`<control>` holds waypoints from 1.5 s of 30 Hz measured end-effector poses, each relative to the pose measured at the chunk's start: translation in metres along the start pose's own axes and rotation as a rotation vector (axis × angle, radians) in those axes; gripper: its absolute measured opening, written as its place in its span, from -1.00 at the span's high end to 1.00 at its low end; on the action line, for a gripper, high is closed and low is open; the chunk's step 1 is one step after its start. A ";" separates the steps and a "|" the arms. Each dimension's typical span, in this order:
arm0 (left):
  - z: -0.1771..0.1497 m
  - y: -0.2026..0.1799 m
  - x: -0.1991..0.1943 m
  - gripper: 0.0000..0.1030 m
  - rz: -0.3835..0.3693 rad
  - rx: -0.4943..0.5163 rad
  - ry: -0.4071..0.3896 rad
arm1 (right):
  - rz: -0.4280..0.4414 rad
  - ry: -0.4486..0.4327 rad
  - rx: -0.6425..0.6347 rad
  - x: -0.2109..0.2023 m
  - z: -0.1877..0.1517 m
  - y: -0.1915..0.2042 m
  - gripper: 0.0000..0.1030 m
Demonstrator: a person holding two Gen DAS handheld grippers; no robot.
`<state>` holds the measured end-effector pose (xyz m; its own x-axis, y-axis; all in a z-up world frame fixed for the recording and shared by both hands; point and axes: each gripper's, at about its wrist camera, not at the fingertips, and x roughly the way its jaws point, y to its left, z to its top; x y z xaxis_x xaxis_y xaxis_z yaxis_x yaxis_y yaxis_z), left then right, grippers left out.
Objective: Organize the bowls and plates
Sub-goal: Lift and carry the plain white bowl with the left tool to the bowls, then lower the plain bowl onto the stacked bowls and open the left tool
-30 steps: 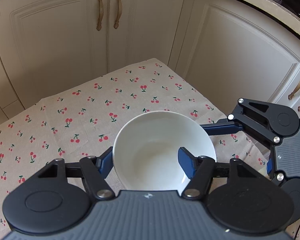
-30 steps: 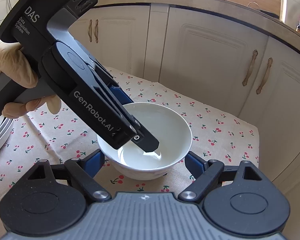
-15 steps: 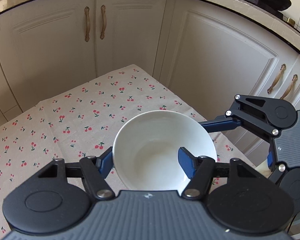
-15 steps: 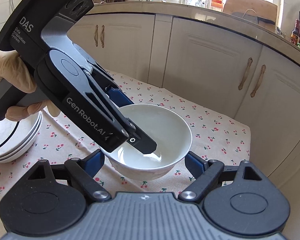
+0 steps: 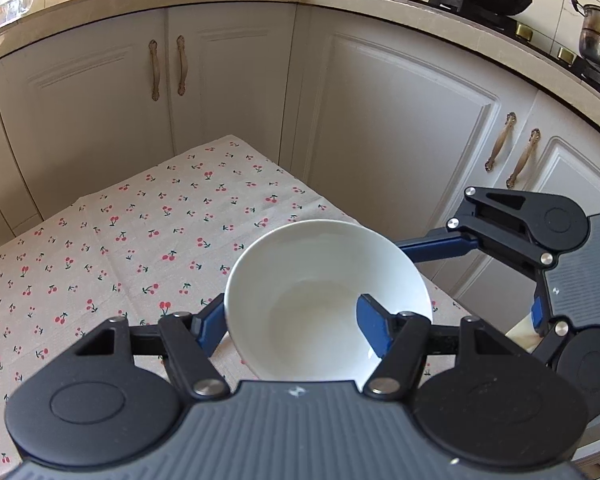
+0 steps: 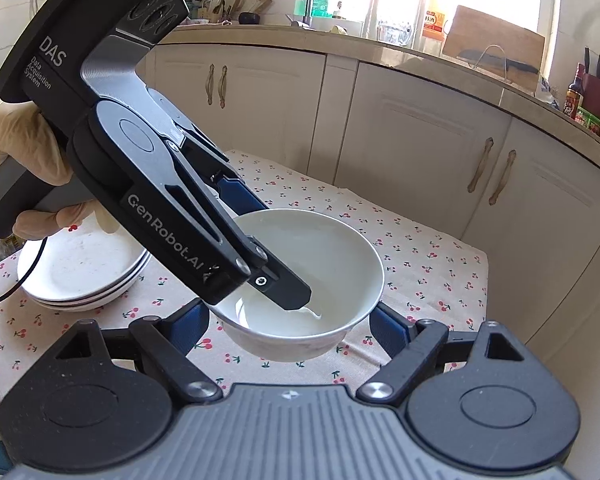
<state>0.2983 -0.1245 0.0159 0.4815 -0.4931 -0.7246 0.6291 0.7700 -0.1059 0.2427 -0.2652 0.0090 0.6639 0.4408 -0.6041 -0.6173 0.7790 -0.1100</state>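
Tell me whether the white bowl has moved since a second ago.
Yes. The white bowl, pinched at its rim by the left gripper, has lifted off the cherry tablecloth and shifted toward the stacked plates, which have come into the right wrist view.

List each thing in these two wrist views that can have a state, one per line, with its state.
White bowl: upright, empty, lifted off the table, wall pinched by one gripper.
Left gripper: shut on the bowl, one finger inside, one outside.
Right gripper: open, fingers either side of the bowl, not pressing.
Plate stack: stacked on the tablecloth, top plate empty.
Cabinet doors: closed.
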 end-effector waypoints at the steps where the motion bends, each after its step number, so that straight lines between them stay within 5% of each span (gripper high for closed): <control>1: -0.002 -0.003 -0.004 -0.30 -0.001 0.002 -0.001 | 0.001 -0.004 0.004 -0.004 -0.002 0.004 -0.75; 17: -0.037 -0.042 -0.045 -0.39 -0.021 0.019 -0.027 | -0.003 -0.022 0.028 -0.050 -0.021 0.045 -0.75; 45: -0.077 -0.069 -0.028 -0.43 -0.049 0.027 0.024 | 0.046 0.041 0.116 -0.059 -0.066 0.060 -0.76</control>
<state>0.1939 -0.1326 -0.0090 0.4347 -0.5198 -0.7354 0.6683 0.7336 -0.1235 0.1385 -0.2740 -0.0137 0.6169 0.4603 -0.6385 -0.5921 0.8058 0.0089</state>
